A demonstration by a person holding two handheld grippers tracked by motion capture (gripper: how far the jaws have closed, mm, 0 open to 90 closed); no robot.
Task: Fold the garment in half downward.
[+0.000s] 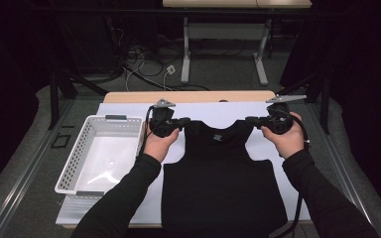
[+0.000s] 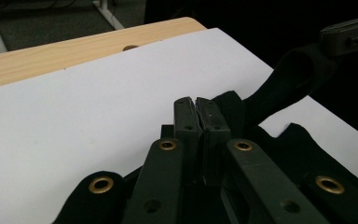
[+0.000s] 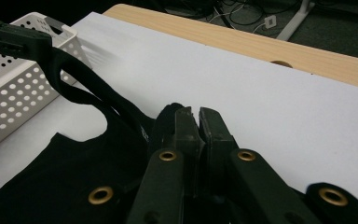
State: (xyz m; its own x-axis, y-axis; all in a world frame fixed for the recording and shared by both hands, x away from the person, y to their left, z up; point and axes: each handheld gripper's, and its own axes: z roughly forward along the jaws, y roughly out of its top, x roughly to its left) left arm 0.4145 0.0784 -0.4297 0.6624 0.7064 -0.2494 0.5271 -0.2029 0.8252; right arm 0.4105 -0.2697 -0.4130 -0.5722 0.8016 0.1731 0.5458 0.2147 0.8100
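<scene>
Black tank top (image 1: pixel 223 183) lies flat on the white sheet (image 1: pixel 129 111) covering the table (image 1: pixel 188 96), hem at the near edge, straps toward the far edge. Left gripper (image 1: pixel 181 123): jaws closed on the top's left shoulder strap (image 2: pixel 233 109), cloth pinched between the pads. Right gripper (image 1: pixel 250 120): jaws clamped on the right shoulder strap (image 3: pixel 168 114) the same way. Both straps are lifted slightly off the sheet; the neckline sags between them. White perforated basket (image 1: pixel 74 158) sits at the left edge of the table, just beside the left hand (image 1: pixel 159 144), apart from the top. Cables (image 1: pixel 144 64) lie on the floor beyond the far edge.
</scene>
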